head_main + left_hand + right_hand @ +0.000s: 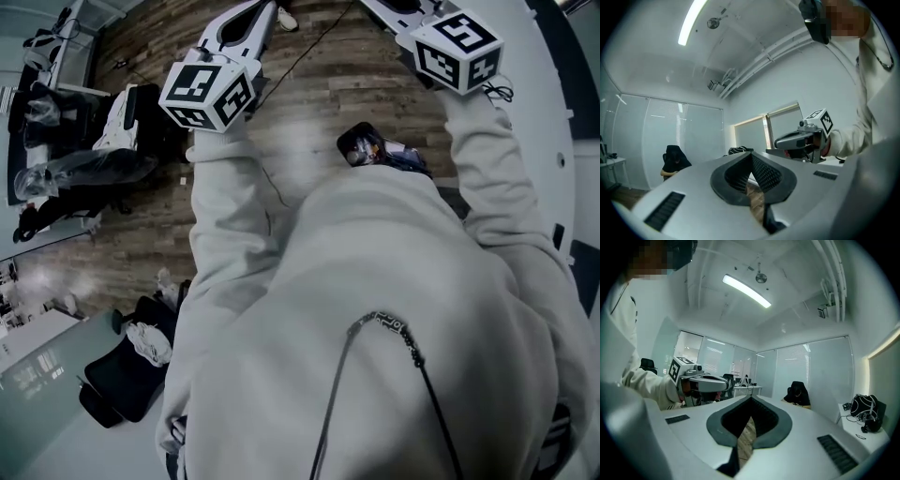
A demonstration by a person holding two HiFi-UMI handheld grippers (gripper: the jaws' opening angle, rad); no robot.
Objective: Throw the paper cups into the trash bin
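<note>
- Holding both tools raised in front of the person's pale hooded top [375, 300], the person kept the left gripper [751, 159] and the right gripper [751, 401] turned toward each other. Each gripper view showed the opposite gripper and no work object. This was judged a carrying or idle posture, not a grasp.
- The left gripper's jaws were pressed together with nothing between them. Only a sliver of brown wood-plank floor [319, 103] showed below the pads.
- The right gripper's jaws were likewise closed and empty.
- No paper cup appeared in any view, so its location could not be determined.
- A dark open container [373, 150] stood on the floor just beyond the torso and held mixed colourful items. It was possibly the trash bin, but its contents were too small to identify.
</note>
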